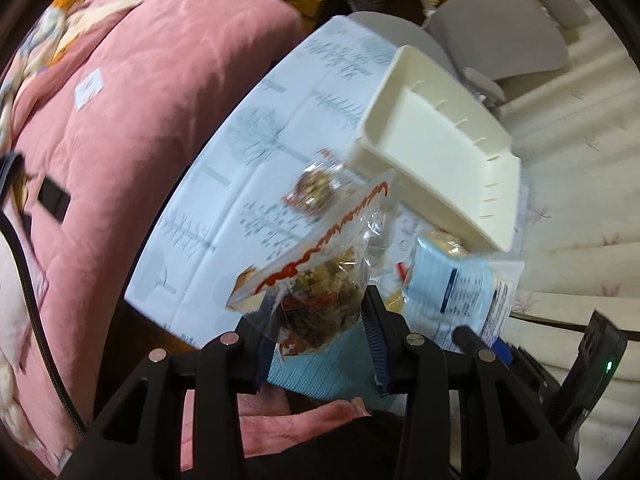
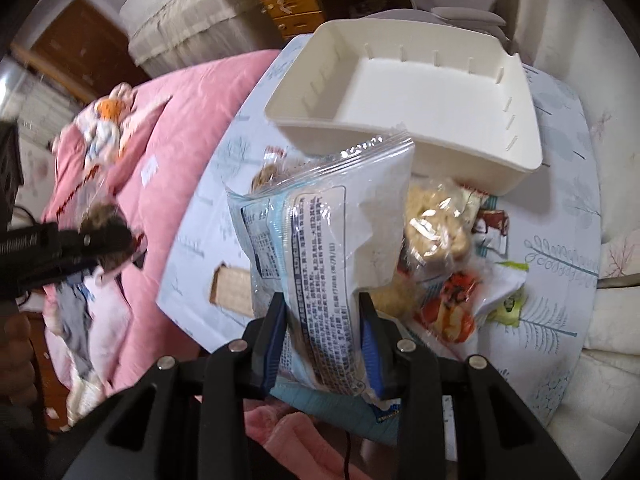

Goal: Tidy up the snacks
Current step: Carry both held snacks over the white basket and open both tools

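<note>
My left gripper (image 1: 316,312) is shut on a clear snack bag with an orange-edged seal (image 1: 320,280), full of brown nutty pieces, held above the table's near edge. My right gripper (image 2: 322,312) is shut on a pale blue and white snack packet (image 2: 320,232) with printed text; the packet also shows in the left wrist view (image 1: 460,296). An empty cream plastic bin (image 2: 400,80) stands on the table beyond both bags and shows in the left wrist view (image 1: 440,140). My left gripper (image 2: 100,240) shows at the left of the right wrist view.
A small table with a pale blue tree-print cloth (image 2: 560,264) holds several loose snack packets (image 2: 440,232) and a red-and-green one (image 2: 464,304). A round snack (image 1: 314,190) lies near the bin. A pink quilt (image 1: 140,120) lies to the left. Grey chairs (image 1: 500,40) stand behind.
</note>
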